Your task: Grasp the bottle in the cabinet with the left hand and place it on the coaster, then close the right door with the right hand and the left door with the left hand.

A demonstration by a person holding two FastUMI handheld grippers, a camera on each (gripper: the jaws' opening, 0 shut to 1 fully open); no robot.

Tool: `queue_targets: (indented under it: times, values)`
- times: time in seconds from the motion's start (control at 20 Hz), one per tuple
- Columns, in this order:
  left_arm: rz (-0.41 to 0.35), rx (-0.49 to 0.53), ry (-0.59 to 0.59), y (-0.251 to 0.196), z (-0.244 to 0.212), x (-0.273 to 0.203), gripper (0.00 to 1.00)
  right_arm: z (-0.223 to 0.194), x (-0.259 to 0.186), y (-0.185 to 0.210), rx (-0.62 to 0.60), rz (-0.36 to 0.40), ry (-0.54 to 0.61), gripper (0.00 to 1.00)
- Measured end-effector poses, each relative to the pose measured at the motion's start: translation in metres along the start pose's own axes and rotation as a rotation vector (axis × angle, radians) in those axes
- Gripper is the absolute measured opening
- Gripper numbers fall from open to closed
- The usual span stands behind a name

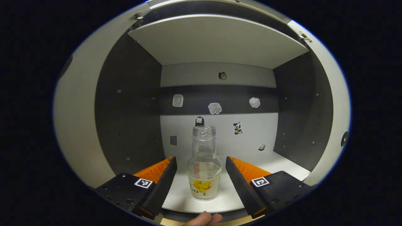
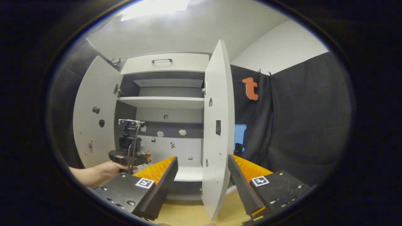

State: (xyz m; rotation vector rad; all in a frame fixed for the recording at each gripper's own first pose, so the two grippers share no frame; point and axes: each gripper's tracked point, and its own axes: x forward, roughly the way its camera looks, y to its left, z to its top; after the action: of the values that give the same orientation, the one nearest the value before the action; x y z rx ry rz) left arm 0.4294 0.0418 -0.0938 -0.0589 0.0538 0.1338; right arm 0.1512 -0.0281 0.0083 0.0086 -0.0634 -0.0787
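A clear glass bottle [image 1: 204, 163] with no cap and a yellow print on its label stands upright on the cabinet's bottom shelf [image 1: 276, 163], near the front edge. My left gripper [image 1: 201, 160] is open, one finger on each side of the bottle's body, with a gap on both sides. In the right gripper view, a hand holds the left gripper [image 2: 128, 155] inside the open cabinet. The right door [image 2: 218, 131] stands wide open, edge-on, between the spread fingers of my open right gripper [image 2: 202, 159]. The left door [image 2: 94, 116] is swung open too.
A shelf [image 1: 216, 40] spans the cabinet above the bottle. Small stickers dot the back wall [image 1: 220, 138]. A drawer with a handle [image 2: 161, 60] tops the cabinet. The wooden tabletop [image 2: 188, 215] lies below. Black cloth [image 2: 298, 125] hangs to the right.
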Motion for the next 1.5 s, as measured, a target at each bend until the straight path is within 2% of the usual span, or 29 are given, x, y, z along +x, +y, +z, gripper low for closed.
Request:
queue_targets:
  times: [0.2,0.3,0.45,0.5,0.7,0.8,0.85,0.95,1.15,1.25,1.3,1.5]
  values:
    - [-0.030,0.032,0.038,-0.008,-0.016,0.023,0.99,-0.004,0.000,-0.009,-0.001,-0.027,0.013,0.97]
    - [-0.031,0.028,0.055,-0.007,-0.014,0.015,0.79,0.000,-0.004,-0.010,-0.003,-0.029,0.005,0.97]
    - [-0.070,-0.025,0.034,-0.016,0.002,-0.014,0.79,0.003,-0.015,-0.014,0.012,-0.025,-0.010,0.97]
    - [-0.084,-0.030,0.023,-0.018,0.007,-0.026,0.79,0.004,-0.019,-0.015,0.018,-0.024,-0.014,0.94]
    - [-0.106,0.017,-0.040,-0.022,0.028,-0.075,0.80,0.000,-0.042,-0.014,0.040,-0.007,-0.005,0.97]
    - [-0.115,0.014,-0.046,-0.022,0.029,-0.102,0.79,0.004,-0.056,-0.013,0.045,0.007,-0.012,0.97]
    - [-0.123,0.006,-0.041,-0.024,0.027,-0.117,0.79,0.005,-0.063,-0.011,0.049,0.017,-0.017,0.94]
    - [-0.130,-0.002,-0.044,-0.022,0.023,-0.143,0.79,0.007,-0.078,-0.010,0.058,0.030,-0.017,0.96]
    - [-0.130,-0.001,-0.021,-0.019,-0.015,-0.193,0.78,0.005,-0.108,-0.008,0.056,0.055,-0.002,0.96]
    - [-0.148,-0.012,-0.001,-0.024,-0.040,-0.215,0.79,0.001,-0.121,-0.007,0.051,0.064,0.005,0.93]
    - [-0.157,-0.019,0.010,-0.026,-0.054,-0.223,0.79,-0.002,-0.126,-0.007,0.049,0.068,0.013,0.96]
    - [-0.214,-0.060,0.024,-0.042,-0.105,-0.257,0.79,-0.014,-0.136,-0.006,0.033,0.072,0.040,0.96]
